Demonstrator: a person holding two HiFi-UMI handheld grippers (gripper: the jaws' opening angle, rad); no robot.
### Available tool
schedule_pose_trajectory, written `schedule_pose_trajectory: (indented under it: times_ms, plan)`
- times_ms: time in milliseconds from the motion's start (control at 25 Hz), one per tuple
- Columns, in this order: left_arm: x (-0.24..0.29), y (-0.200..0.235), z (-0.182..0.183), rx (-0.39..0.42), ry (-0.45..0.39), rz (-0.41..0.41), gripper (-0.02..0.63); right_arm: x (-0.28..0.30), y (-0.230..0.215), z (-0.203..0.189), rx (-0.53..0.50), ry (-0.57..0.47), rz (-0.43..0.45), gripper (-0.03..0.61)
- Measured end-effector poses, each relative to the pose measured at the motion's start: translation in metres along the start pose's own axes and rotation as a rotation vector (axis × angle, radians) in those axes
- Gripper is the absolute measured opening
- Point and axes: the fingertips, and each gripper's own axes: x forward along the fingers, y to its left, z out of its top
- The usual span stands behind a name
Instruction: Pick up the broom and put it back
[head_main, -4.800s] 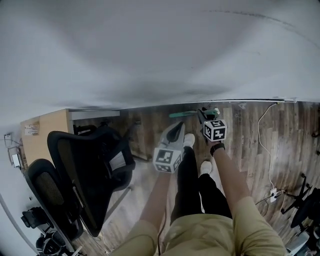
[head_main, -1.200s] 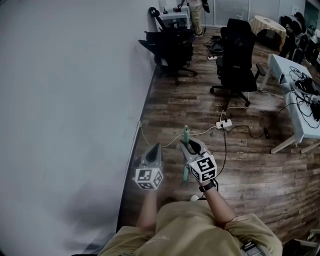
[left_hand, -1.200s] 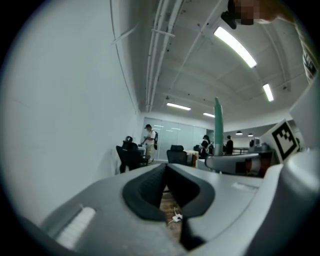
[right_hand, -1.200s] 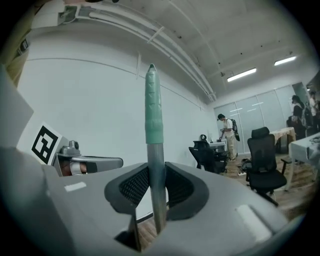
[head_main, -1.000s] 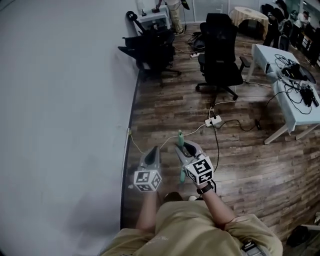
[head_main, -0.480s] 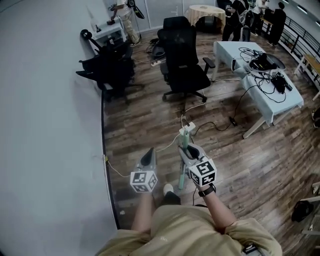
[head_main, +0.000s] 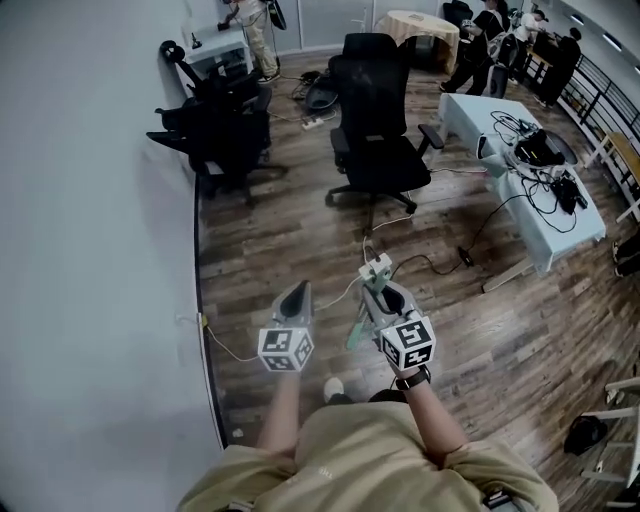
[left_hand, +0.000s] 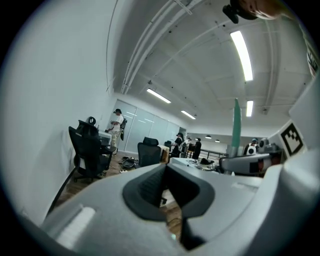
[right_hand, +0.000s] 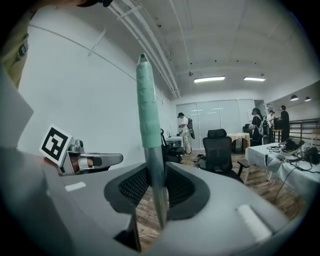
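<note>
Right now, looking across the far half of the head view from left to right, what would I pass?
white wall → black chairs by the wall → black office chair → white table → railing

The broom (right_hand: 148, 110) has a mint-green grip over a silvery grey shaft. The right hand-held gripper (right_hand: 156, 186) and the left hand-held gripper (left_hand: 166, 175) are pale grey with black ribbed pads and black-and-white square markers. The floor (head_main: 300, 230) is dark brown wood planking and the wall (head_main: 90, 250) is pale grey. The far office chairs (head_main: 378, 130) are black, the right table (head_main: 520, 190) white, and the person's shirt (head_main: 370, 465) khaki.
</note>
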Motion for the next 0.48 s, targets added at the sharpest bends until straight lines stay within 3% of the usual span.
schedule_pose_trajectory:
  times_ms: [200,480]
  plan:
    - [0.009,0.041,-0.001,-0.019,-0.007,0.048,0.000,0.052,0.013,-0.003,0.009,0.028,0.068,0.086]
    - [0.021,0.105,-0.007,-0.033,-0.003,0.200,0.000,0.131,0.028,-0.007,0.021,0.034,0.238,0.086]
